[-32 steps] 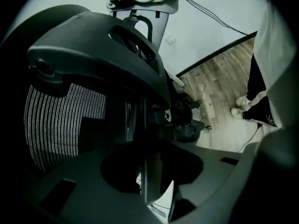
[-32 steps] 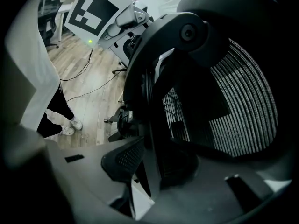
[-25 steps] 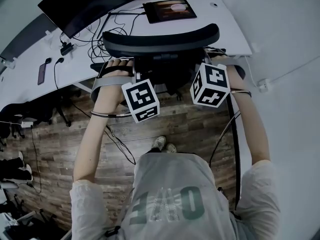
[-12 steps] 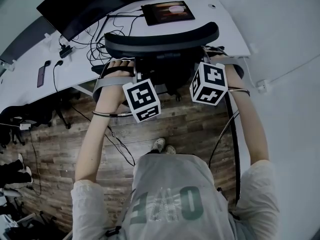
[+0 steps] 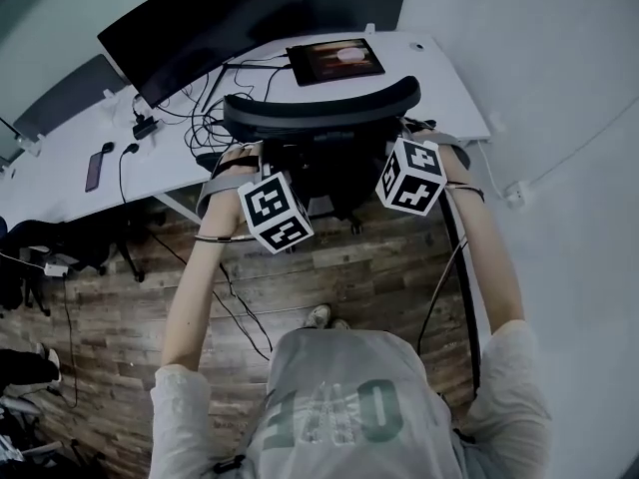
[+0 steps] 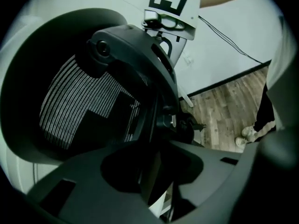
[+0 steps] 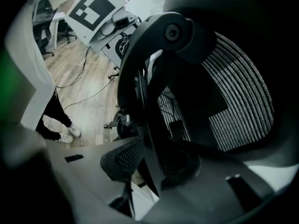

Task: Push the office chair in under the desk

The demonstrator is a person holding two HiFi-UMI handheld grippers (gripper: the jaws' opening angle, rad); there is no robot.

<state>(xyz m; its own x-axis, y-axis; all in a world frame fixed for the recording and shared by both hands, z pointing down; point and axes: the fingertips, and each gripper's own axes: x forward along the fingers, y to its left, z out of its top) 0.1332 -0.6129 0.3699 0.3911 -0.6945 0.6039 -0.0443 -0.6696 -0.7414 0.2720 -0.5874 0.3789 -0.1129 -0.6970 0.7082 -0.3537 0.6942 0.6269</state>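
Left tongs (image 6: 152, 183) and right tongs (image 7: 156, 174) each clamp office chair (image 5: 321, 108) back rim; uneven push may swivel it against desk (image 5: 441, 80)

The left arm (image 5: 200, 277) and right arm (image 5: 489, 257) are stretched forward. The left gripper (image 6: 152, 171) and right gripper (image 7: 156, 169) are tilted downward, each clamped on a side edge of the chair back (image 5: 319, 108).
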